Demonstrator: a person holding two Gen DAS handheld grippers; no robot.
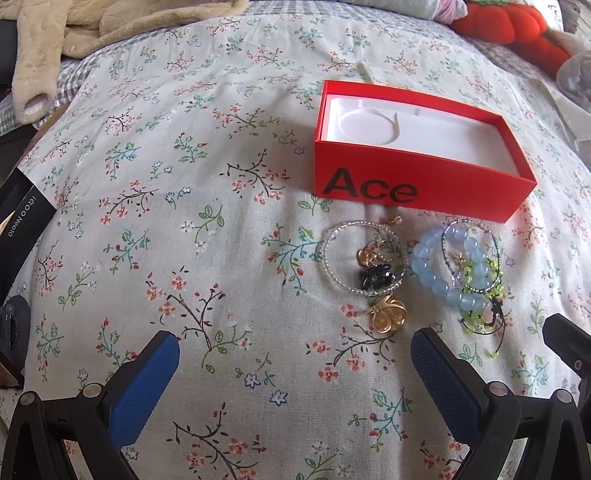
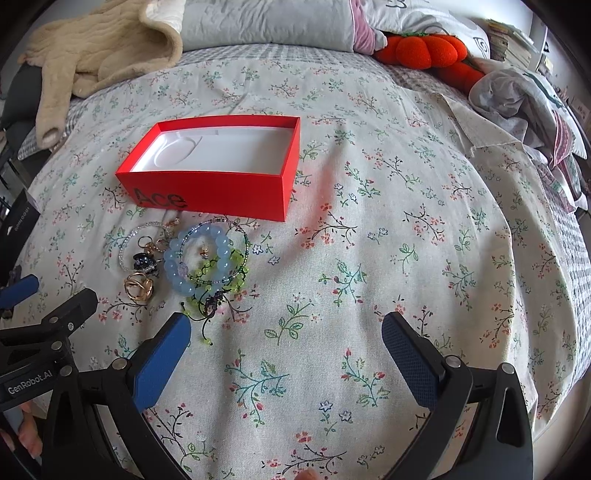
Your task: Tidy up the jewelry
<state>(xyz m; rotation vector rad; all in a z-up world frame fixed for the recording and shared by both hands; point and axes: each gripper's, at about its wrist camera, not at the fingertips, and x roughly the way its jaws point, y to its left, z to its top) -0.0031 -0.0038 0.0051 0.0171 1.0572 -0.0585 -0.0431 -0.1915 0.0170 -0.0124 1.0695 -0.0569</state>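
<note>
An open red box point(image 1: 413, 181) point(image 2: 221, 188) marked "Ace", with a bare white insert, sits on the floral bedspread. In front of it lies a heap of jewelry: a blue bead bracelet point(image 1: 443, 266) point(image 2: 173, 266), a clear bead bracelet point(image 1: 332, 266) point(image 2: 127, 240), a gold ring piece point(image 1: 388, 315) point(image 2: 138, 288), a black piece point(image 1: 376, 277) point(image 2: 146, 262) and a green beaded cord point(image 1: 480, 314) point(image 2: 236, 273). My left gripper point(image 1: 295, 358) stands open just short of the heap. My right gripper point(image 2: 286, 339) is open too, to the right of the heap, holding nothing.
A beige fleece garment point(image 1: 92, 29) point(image 2: 85, 62) lies at the back left. A red plush toy point(image 2: 424, 51) point(image 1: 513, 26) and pillows sit at the back right, with crumpled cloth point(image 2: 517, 96) beside them. A black box point(image 1: 22, 206) rests at the left edge.
</note>
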